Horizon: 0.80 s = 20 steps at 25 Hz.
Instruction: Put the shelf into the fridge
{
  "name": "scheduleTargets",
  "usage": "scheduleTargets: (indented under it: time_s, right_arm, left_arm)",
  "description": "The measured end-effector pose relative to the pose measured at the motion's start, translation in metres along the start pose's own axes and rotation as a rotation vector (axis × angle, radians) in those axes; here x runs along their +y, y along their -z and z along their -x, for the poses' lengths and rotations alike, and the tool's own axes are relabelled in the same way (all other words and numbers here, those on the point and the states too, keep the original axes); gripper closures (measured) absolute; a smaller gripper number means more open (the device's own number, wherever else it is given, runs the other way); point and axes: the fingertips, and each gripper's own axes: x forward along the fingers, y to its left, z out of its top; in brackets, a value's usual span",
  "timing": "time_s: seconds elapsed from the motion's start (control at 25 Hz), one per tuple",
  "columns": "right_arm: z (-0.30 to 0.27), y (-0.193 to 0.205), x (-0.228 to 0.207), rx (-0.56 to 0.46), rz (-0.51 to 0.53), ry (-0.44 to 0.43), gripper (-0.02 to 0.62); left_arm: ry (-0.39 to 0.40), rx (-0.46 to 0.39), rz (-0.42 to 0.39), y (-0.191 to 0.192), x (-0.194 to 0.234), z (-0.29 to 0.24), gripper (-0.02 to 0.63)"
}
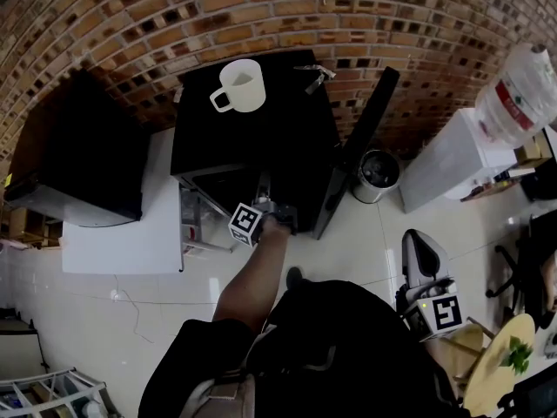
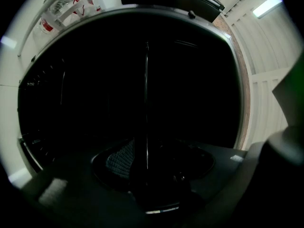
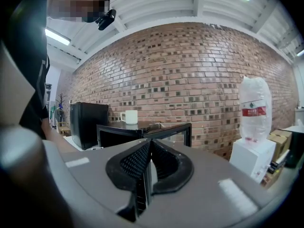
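The small black fridge (image 1: pixel 252 111) stands open, its door (image 1: pixel 365 138) swung out to the right. My left gripper (image 1: pixel 277 216) reaches into the fridge's dark opening. In the left gripper view the inside is nearly black, and the shelf (image 2: pixel 146 103) shows only as a thin edge-on line running away between the jaws. My left gripper (image 2: pixel 152 165) is open, its pads standing off that edge. My right gripper (image 1: pixel 424 264) hangs low at my right side, away from the fridge, shut and empty (image 3: pixel 149 167).
A white mug (image 1: pixel 240 85) sits on the fridge top. A second black cabinet (image 1: pixel 87 146) stands at the left beside a low white surface (image 1: pixel 122 233). A metal bin (image 1: pixel 377 174) and a water dispenser (image 1: pixel 452 155) with its bottle (image 1: pixel 518 94) stand to the right.
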Motion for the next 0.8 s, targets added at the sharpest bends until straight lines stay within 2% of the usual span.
scheduleTargets:
  time_s: [0.16, 0.28, 0.36, 0.44, 0.56, 0.8]
  right_arm:
    - [0.007, 0.005, 0.001, 0.001, -0.029, -0.037, 0.589]
    - [0.009, 0.012, 0.002, 0.007, -0.051, -0.079, 0.589]
    - [0.010, 0.016, 0.005, 0.005, -0.069, -0.115, 0.589]
    - [0.011, 0.020, 0.006, 0.003, -0.093, -0.154, 0.589]
    - [0.011, 0.027, 0.002, 0.005, -0.118, -0.199, 0.589]
    - [0.011, 0.057, -0.003, 0.047, -0.155, -0.254, 0.589]
  left_arm:
    - [0.002, 0.036, -0.049, 0.017, -0.016, 0.035, 0.441]
    - [0.041, 0.041, -0.084, 0.021, -0.040, 0.062, 0.501]
    - [0.075, 0.050, -0.130, 0.022, -0.066, 0.081, 0.586]
    - [0.086, 0.102, -0.241, 0.030, -0.095, 0.102, 0.614]
    - [0.050, 0.184, -0.464, 0.042, -0.123, 0.134, 0.614]
    - [0.069, 0.179, -0.797, 0.046, -0.182, 0.180, 0.614]
